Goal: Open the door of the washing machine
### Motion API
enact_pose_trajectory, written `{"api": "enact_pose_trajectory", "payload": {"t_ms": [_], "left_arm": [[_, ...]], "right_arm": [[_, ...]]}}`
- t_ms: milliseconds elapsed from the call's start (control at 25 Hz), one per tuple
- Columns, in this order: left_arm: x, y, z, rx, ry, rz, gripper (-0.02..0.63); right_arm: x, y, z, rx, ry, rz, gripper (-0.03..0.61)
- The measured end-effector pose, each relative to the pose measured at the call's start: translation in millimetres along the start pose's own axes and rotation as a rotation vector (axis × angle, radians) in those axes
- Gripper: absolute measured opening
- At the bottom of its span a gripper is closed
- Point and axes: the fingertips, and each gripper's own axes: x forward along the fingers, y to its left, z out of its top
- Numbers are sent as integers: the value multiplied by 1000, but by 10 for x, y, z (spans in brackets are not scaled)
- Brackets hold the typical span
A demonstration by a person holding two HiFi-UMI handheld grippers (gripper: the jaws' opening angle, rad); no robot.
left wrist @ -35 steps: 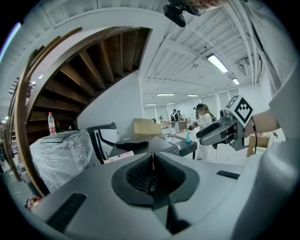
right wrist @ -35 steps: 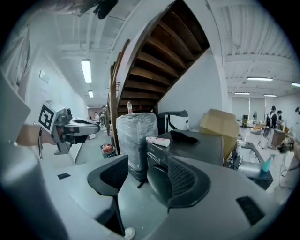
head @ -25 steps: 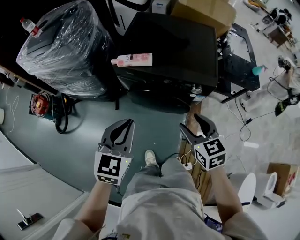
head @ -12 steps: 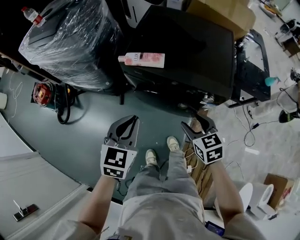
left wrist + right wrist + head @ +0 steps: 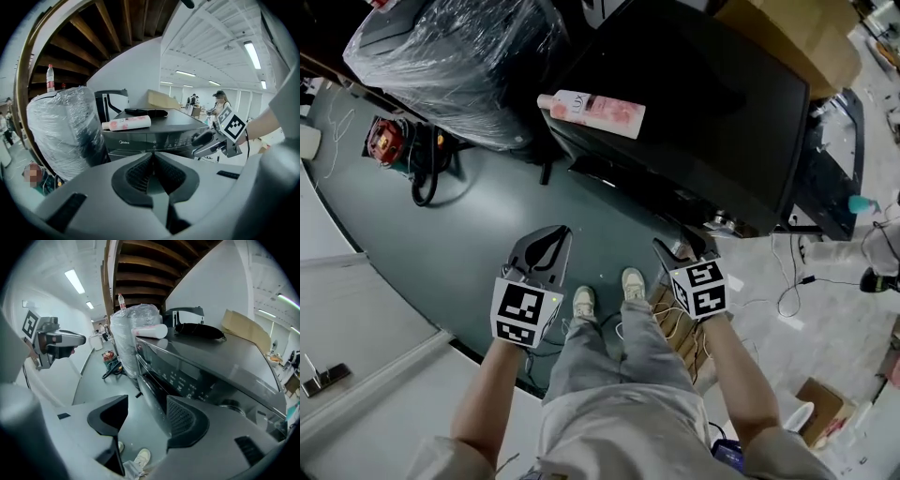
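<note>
Reach toward 12 o'clock for the washing machine door [image 5: 149, 397] with the nearer, wide, empty right gripper [image 5: 680, 246], not the closed left gripper [image 5: 549, 236] at 9 o'clock.

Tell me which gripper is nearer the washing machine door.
Right. The right gripper hangs open close before the washing machine door; the left gripper, shut, is farther back over the floor.
</note>
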Motion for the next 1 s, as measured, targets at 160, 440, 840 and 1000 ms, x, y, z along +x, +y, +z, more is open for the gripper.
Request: {"api": "enact_pose_trajectory", "payload": {"t_ms": [160,440,840,1000], "left_arm": [[155,29,-147,-30,38,51,28],[366,-9,-452,-90,97,108,28],[532,-82,-749,-141,156,135,28],[551,-38,-859,-145,182,136,28]], "right_arm": [[267,-193,-118,-21,45,23,278],[660,-287,-301,-70,123,77,276],[1016,-445,-499,-122,226,18,247],[1088,-500,-554,-74,226,-12,227]]}}
